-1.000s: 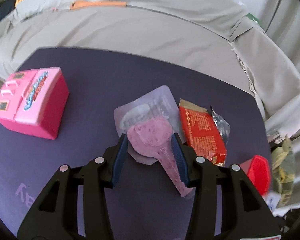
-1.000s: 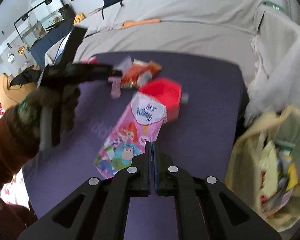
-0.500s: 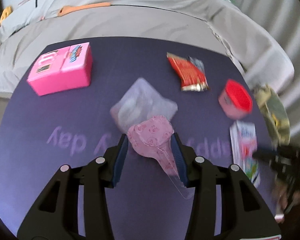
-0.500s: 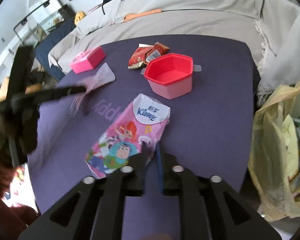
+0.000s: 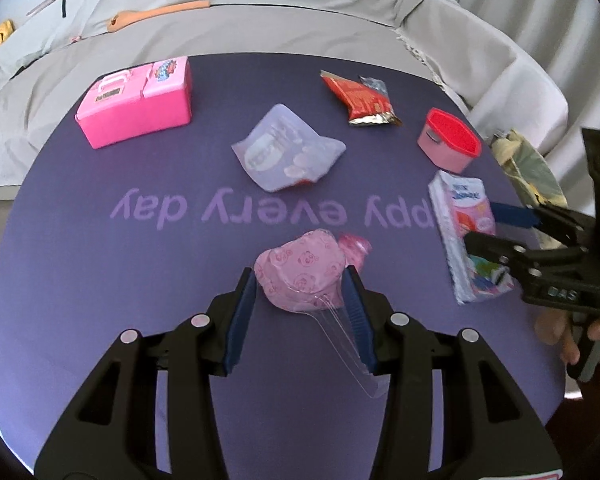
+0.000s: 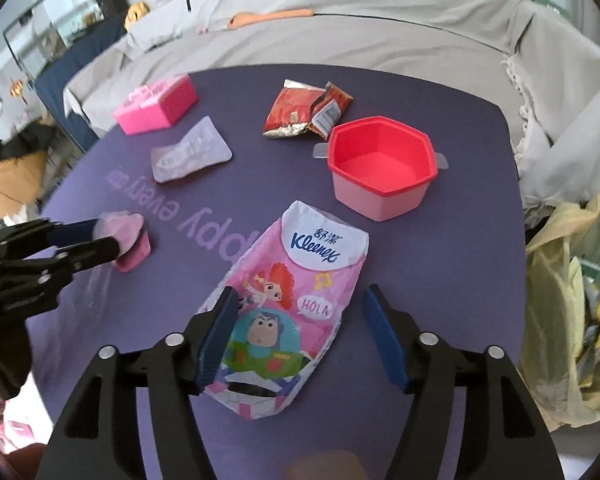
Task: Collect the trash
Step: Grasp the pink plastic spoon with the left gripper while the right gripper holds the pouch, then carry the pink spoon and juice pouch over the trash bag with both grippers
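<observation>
My left gripper [image 5: 300,296] clamps the pink wrapper [image 5: 302,266], its clear tail trailing back toward me. My right gripper [image 6: 300,320], jaws just sprung wide, straddles the tissue pack [image 6: 288,304], lying lengthwise away from me on the purple mat [image 6: 460,240]; bare mat lies either side.

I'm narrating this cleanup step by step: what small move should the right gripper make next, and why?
Probably lower the right gripper and close on the Kleenex pack: its jaws have just been opening and now straddle the flat pack without pressing it, while the left gripper already holds a pink wrapper.
</observation>
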The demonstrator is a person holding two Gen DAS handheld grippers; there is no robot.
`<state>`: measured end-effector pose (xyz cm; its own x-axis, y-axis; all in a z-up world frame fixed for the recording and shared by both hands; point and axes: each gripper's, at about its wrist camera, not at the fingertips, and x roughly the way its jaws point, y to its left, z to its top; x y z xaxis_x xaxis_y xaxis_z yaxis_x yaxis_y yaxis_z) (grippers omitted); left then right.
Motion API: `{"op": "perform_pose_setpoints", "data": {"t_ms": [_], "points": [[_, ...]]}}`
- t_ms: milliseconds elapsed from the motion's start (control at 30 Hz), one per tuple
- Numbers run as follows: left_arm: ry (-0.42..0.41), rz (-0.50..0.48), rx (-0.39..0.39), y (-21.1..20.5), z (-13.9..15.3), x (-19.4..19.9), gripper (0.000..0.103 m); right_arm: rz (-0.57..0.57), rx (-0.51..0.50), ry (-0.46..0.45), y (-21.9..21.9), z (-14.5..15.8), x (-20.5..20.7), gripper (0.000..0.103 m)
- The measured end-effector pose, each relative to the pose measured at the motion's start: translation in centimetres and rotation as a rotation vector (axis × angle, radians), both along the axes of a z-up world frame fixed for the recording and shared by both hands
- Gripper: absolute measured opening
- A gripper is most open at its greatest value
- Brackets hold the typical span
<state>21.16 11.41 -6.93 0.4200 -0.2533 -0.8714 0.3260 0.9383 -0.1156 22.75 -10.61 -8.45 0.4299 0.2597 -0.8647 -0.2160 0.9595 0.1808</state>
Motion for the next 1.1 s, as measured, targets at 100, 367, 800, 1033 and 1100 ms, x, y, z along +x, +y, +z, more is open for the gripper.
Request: {"op": "perform_pose_setpoints", "data": {"t_ms": [100, 367, 800, 1033, 1100], "points": [[-0.009, -0.009, -0.014, 0.4, 0.2, -0.9, 0.042, -0.017, -0.017, 0.026, 0.6, -0.1, 0.5, 0.073], [-0.037, -0.022, -0.055, 1.2, 0.6, -2.6, 0.042, -0.166, 0.105, 0.06, -1.0, 0.0, 2.0, 0.074], [-0.021, -0.017, -0.126, 1.7, 0.6, -3.0, 0.042, -0.069, -0.097, -0.044, 2.3, -0.2, 2.0, 0.039], [-0.016, -0.002, -0.204, 2.3, 1.7, -2.6, 0.042, 0.006, -0.059, -0.093, 1.8, 1.9, 0.3, 0.01], [-0.028, 0.007, -0.212, 2.3, 2.4, -2.6, 0.042, 0.014, -0.04, -0.127, 1.4, 3.0, -0.5, 0.009]]}}
